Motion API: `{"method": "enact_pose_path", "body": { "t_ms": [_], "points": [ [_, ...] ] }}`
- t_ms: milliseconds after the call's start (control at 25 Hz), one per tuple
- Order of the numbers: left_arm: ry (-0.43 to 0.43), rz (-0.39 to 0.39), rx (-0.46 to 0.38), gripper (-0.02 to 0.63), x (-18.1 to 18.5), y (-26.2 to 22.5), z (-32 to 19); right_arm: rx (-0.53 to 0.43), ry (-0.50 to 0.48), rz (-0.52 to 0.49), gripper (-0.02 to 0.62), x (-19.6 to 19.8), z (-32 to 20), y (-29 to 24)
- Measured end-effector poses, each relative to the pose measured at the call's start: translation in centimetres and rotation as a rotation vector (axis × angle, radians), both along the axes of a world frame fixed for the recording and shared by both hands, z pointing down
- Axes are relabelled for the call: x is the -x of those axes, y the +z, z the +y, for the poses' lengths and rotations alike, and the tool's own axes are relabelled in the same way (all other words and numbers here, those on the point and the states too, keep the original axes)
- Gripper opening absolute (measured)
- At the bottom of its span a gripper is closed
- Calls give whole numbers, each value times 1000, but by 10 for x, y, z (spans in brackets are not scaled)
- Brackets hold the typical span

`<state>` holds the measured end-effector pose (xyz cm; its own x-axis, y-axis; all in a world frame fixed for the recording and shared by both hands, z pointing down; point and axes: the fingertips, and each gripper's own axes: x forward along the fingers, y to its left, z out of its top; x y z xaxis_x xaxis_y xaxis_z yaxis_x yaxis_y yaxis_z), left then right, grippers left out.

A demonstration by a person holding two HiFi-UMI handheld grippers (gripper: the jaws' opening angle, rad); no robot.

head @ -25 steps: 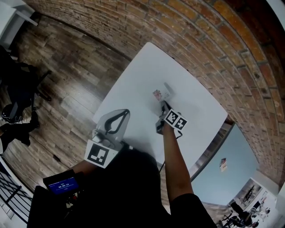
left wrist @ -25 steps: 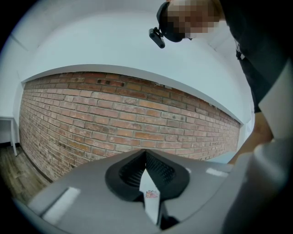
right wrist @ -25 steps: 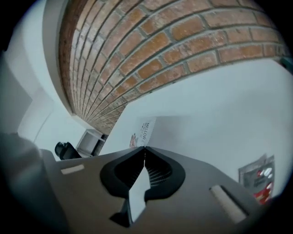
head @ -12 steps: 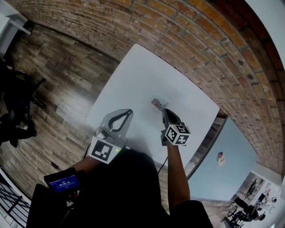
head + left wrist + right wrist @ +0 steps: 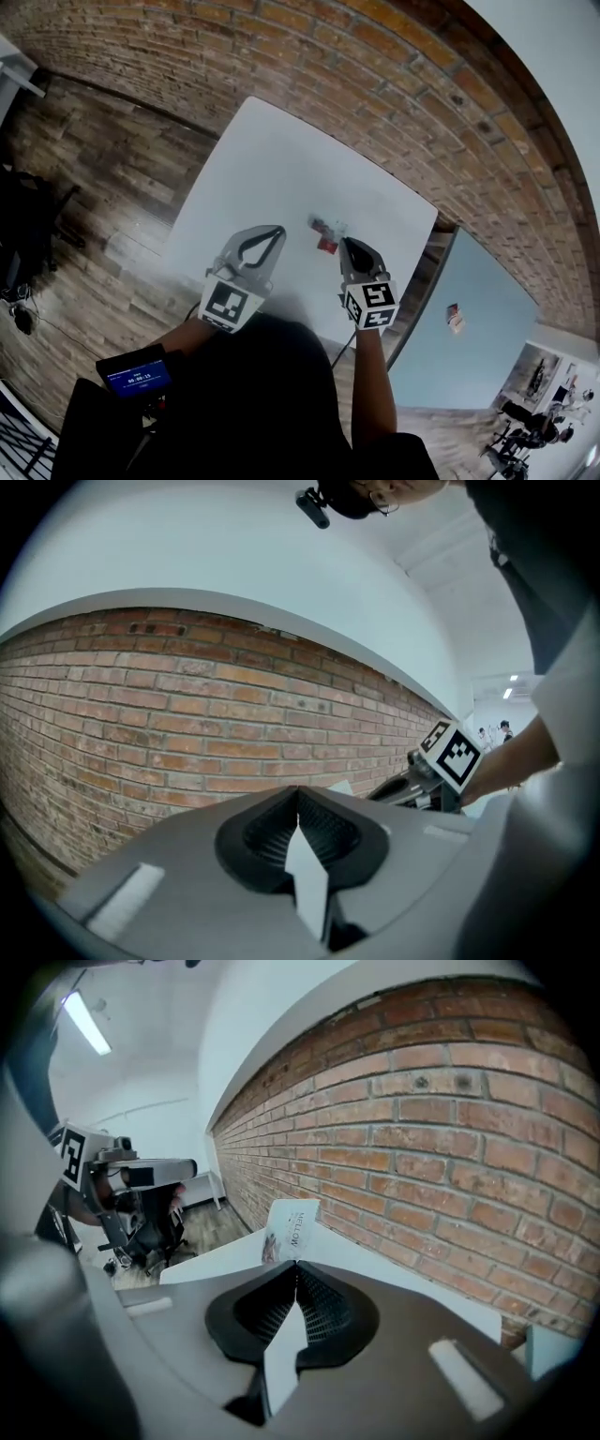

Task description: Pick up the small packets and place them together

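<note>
A brick wall [image 5: 394,84] runs behind a white table [image 5: 272,159]. Over the table's near edge, the left gripper [image 5: 278,231] has its jaws pressed together on nothing. Beside it, above the table, the right gripper [image 5: 296,1266] pinches a small white packet [image 5: 291,1230] upright at its tips. Other packets [image 5: 322,225], too small to count, lie near the table's middle.

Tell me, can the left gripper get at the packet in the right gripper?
Probably yes: the packet sticks out beyond the right gripper, with nothing between them, but the left gripper is shut.
</note>
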<state>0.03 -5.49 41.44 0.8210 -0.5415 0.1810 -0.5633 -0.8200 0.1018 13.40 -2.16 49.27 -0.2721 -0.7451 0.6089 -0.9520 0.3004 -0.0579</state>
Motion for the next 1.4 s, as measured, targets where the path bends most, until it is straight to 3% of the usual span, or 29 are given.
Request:
{"method": "enact_pose_path", "body": {
  "t_ms": [120,400,720,960,1160,1400],
  "points": [
    [37,-19,22,83,-15,9,3,-1,-57,63,8,-4,7,-9],
    [127,-114,14,143,-47,28,11,14,-238,165,8,-2,22,-18],
    [190,-204,-33,151,-62,51,25,58,-393,285,8,0,35,-15],
    [241,-265,1,173,-66,69,35,51,-535,484,8,7,41,-12],
    [354,-281,-10,167,-72,73,53,39,-578,492,8,16,42,-17],
    [390,-295,-29,140,-74,73,65,33,-564,509,8,12,40,-17]
  ]
}}
